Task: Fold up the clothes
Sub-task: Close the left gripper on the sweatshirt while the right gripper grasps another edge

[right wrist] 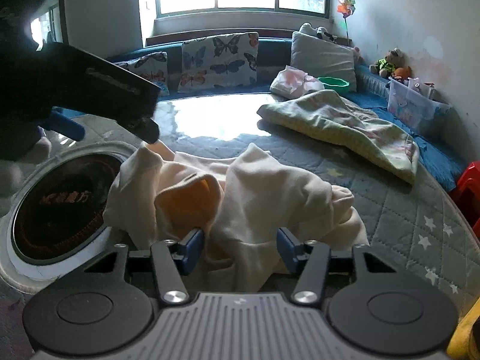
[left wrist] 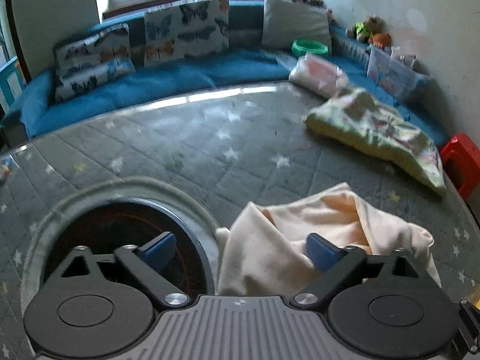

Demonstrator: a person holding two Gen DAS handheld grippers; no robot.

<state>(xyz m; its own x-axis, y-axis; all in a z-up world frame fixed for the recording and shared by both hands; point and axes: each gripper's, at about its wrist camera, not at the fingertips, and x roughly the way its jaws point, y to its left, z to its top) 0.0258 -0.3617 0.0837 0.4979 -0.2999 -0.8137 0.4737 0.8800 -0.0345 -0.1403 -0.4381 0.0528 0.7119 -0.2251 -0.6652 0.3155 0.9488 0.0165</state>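
Note:
A crumpled cream garment (right wrist: 249,192) with an orange inner lining lies on the grey quilted star-print table cover (right wrist: 405,219). It also shows in the left wrist view (left wrist: 300,240). My left gripper (left wrist: 243,250) is open; its right finger rests against the garment's left edge, its left finger is over the dark round inset. In the right wrist view the left gripper (right wrist: 102,126) hovers above the garment's far left corner. My right gripper (right wrist: 240,247) is open, with the garment's near edge between its blue pads.
A dark round inset (right wrist: 60,204) sits in the table left of the garment. A green floral cloth (right wrist: 345,123) lies at the back right. A blue couch (left wrist: 180,75) with butterfly pillows, a green bowl (right wrist: 334,84) and a red stool (left wrist: 462,162) surround the table.

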